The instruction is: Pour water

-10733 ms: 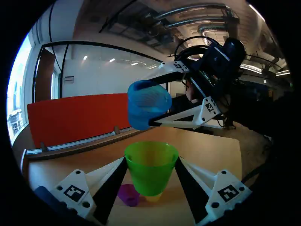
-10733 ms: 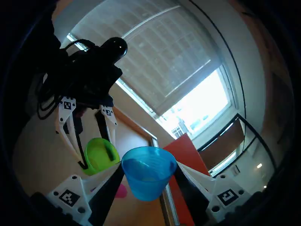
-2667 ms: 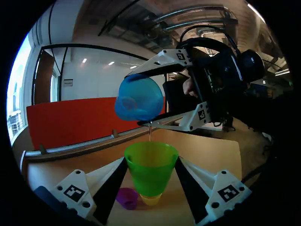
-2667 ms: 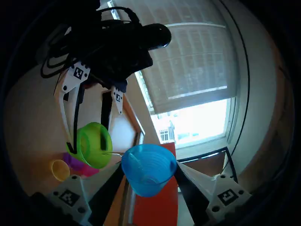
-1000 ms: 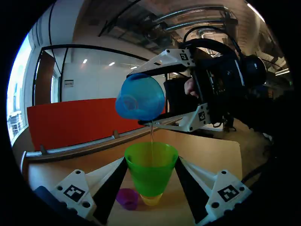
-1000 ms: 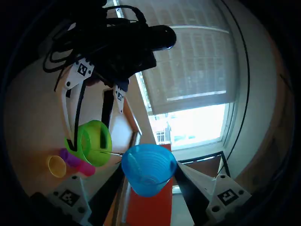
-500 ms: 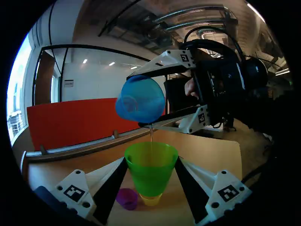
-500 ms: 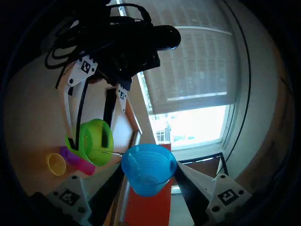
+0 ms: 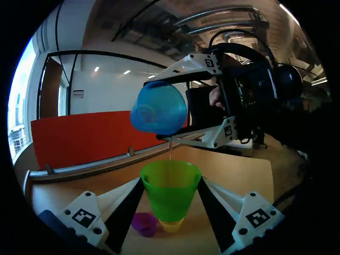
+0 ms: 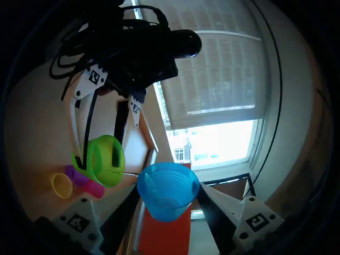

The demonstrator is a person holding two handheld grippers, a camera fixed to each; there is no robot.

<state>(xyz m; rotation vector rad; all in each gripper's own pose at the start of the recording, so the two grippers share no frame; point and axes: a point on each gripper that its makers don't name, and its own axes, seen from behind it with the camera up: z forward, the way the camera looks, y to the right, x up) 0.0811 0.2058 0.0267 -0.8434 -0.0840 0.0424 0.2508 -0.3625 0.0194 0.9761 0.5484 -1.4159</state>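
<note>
As water [image 9: 170,151] still trickles | right gripper [image 10: 168,188] pinches tilted blue cup [image 9: 158,108] | left gripper [image 9: 170,182] pinches green cup [image 9: 171,195]

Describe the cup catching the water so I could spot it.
Start at the long red panel behind the wooden table. Before it, the left claw grips a translucent green plastic cup. Unlike the tilted blue plastic cup above, it stands upright.

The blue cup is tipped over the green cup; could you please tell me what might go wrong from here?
The water stream from the blue cup is thin and both cups are held in the air, so a small drift could send it past the green cup onto the table. Spill might also wet the purple cup and yellow cup below.
</note>
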